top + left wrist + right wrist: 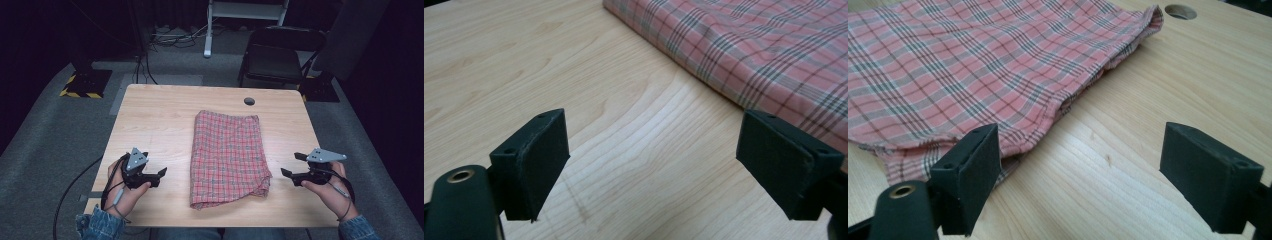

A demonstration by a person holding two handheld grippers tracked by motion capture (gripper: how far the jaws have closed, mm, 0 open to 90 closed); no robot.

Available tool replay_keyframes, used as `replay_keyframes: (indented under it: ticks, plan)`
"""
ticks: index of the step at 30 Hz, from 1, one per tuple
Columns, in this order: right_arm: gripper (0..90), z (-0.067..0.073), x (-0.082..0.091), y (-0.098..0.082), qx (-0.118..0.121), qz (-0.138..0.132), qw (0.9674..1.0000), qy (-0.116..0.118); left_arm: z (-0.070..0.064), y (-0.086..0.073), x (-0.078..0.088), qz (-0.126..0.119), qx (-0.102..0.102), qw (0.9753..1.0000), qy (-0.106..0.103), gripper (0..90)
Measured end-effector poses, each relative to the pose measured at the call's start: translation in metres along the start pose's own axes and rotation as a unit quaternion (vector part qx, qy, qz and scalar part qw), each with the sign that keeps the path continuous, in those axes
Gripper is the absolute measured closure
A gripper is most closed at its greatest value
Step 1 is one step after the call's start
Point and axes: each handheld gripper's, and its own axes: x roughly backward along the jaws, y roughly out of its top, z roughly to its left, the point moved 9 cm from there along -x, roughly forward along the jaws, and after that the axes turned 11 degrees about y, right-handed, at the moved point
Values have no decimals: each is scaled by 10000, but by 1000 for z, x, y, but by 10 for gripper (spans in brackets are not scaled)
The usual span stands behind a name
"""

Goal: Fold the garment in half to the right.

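— Where did things stand?
— The folded plaid cloth (228, 157) lay mid-table (150, 115), reaching toward the near edge. Left claw (161, 174) and right claw (290, 167) flanked it, both wide and empty.
— Next?
— Probably closing in on the cloth's near corners.

**Cloth between two grippers**

The folded cloth (228, 157) lies mid-table (155, 115), toward its near edge. The left gripper (161, 175) sits left of it, the right gripper (292, 165) right, both apart from it. A cable hole (249, 101) lies behind.
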Motion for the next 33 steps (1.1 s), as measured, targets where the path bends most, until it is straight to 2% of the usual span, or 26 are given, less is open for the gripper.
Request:
replay_keyframes:
  ticks: [14,22,26,33]
  plan:
    - [166,-12,5,-33,-205,160,9996,-89,27,-28,-1,307,237,9989,244,110]
    - [164,-17,8,-47,-301,171,9993,-127,35,-40,-3,417,282,9981,342,110]
    - [163,-19,7,-62,-360,293,9988,-139,36,-49,-4,523,325,9975,335,108]
    - [161,-20,7,-82,-480,482,9976,-149,43,-64,-3,898,399,9942,436,107]
